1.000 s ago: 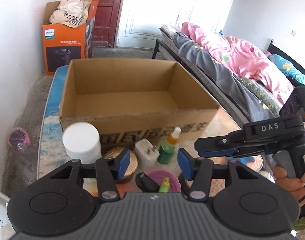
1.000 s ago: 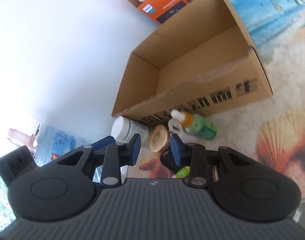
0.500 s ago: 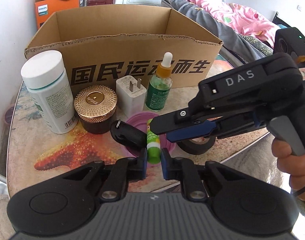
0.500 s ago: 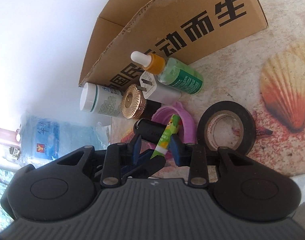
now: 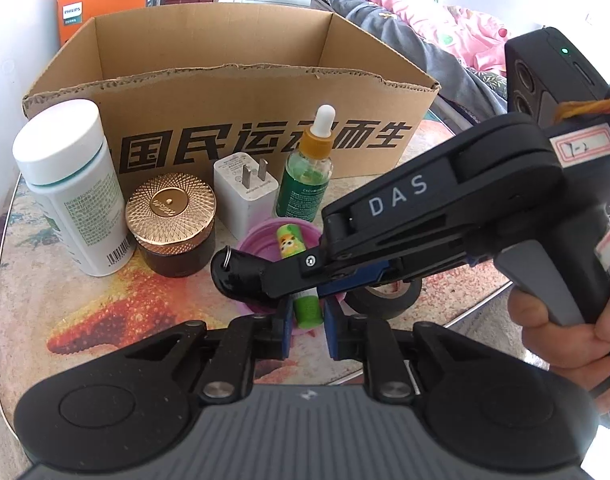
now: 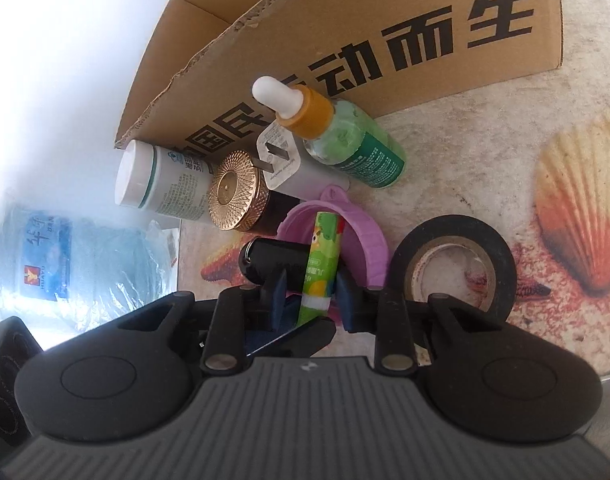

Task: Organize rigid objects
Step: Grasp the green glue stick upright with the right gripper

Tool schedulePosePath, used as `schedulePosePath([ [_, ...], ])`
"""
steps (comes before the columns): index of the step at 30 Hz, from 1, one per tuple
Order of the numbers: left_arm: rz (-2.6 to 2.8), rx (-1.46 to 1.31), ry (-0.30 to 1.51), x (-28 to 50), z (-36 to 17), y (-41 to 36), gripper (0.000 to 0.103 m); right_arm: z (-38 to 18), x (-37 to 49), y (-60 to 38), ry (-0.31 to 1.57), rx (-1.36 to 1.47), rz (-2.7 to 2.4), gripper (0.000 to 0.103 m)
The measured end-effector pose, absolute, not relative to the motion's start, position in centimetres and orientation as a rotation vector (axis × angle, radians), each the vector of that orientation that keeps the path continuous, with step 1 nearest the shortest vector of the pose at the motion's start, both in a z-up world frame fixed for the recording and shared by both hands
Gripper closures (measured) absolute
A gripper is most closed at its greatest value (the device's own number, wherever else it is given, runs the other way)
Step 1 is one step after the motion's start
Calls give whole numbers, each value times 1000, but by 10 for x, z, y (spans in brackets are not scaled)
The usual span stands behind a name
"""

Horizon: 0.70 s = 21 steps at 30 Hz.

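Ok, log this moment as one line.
stage: reaching to grasp | left gripper: fingers flank green stick, contact unclear | right gripper: open, fingers straddle same stick | cardboard box: behind the items

Pink bedding, orange Philips box, water jug

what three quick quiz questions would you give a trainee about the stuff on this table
1. True or false: the dropper bottle is lying on its side.
2. Multiple choice: the green tube rests across which thing? A) pink lid B) tape roll C) white bottle
3. Fill in: the thing standing between the gold-lidded jar and the dropper bottle is a white ____.

Key: 1. False, it stands upright. 2. A. 3. charger.
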<state>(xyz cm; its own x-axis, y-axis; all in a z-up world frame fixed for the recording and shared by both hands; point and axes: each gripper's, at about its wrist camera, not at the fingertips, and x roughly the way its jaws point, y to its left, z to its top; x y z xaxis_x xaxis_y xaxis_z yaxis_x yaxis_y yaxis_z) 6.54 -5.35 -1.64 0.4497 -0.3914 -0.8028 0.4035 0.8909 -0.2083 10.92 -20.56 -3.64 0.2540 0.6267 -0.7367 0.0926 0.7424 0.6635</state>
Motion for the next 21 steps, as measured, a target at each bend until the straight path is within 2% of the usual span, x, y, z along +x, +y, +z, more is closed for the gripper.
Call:
schedulePosePath([
  [5, -496, 12, 967, 62, -11, -49, 86, -28, 105, -208, 1249, 682, 407, 88],
  [13, -489, 26, 918, 52, 6, -47, 86, -14, 96, -211, 1196, 682, 433, 88],
  [21, -465, 27, 792, 47, 59, -31, 86, 43, 96, -203, 1058, 628, 515, 88],
])
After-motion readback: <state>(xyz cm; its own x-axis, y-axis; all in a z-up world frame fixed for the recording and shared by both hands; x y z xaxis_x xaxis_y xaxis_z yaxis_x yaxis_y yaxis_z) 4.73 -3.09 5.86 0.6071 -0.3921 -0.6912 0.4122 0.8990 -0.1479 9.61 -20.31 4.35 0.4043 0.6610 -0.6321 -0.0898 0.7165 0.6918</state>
